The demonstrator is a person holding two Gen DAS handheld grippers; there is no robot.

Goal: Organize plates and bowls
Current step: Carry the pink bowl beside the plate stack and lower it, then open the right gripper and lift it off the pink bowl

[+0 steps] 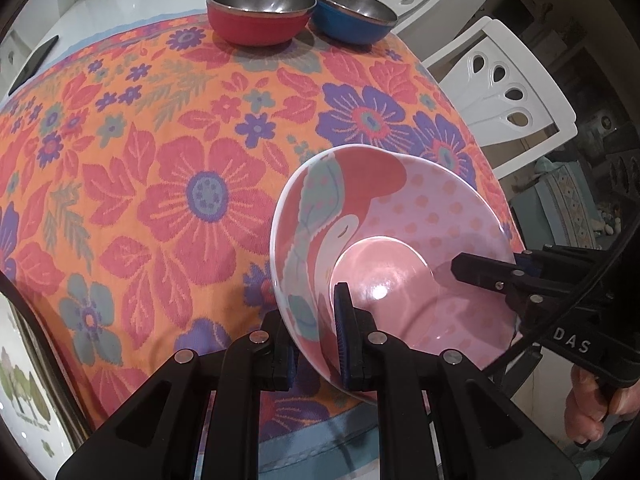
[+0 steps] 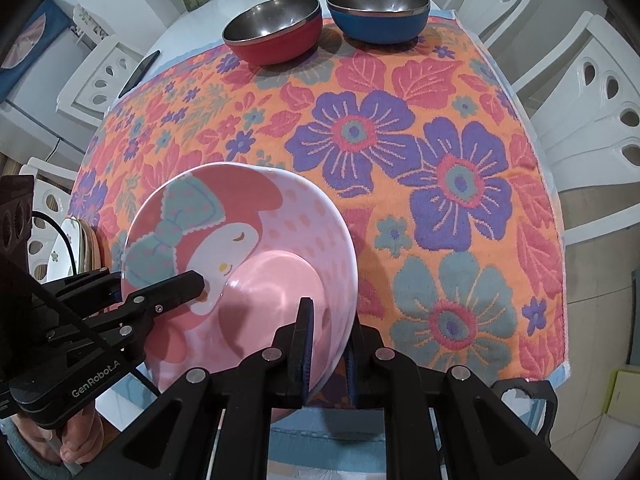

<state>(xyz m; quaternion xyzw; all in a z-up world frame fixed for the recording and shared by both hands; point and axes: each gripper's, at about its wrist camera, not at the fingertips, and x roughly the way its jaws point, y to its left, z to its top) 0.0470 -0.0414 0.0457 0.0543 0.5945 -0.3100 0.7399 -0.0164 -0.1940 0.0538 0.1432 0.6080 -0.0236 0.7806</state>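
Pink bowl (image 1: 400, 256) hangs tilted above the counter's flowered cloth (image 1: 160, 160), apparently untouching, both grippers, left (image 1: 316, 344) and right (image 2: 326, 340), clamped on its rim.

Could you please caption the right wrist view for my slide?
Both grippers' fingers clamp a pink bowl over a floral cloth.

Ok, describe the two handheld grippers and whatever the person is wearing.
Both are matte black linkage grippers with silver pivot pins and blue ribbed pads on the fingers. The left gripper carries white "GenRobot.A" lettering on its body, and a thin black cable trails from it. The right gripper shows white letters "DAS" and a black cable too. A teal fuzzy sleeve shows at the left hand.
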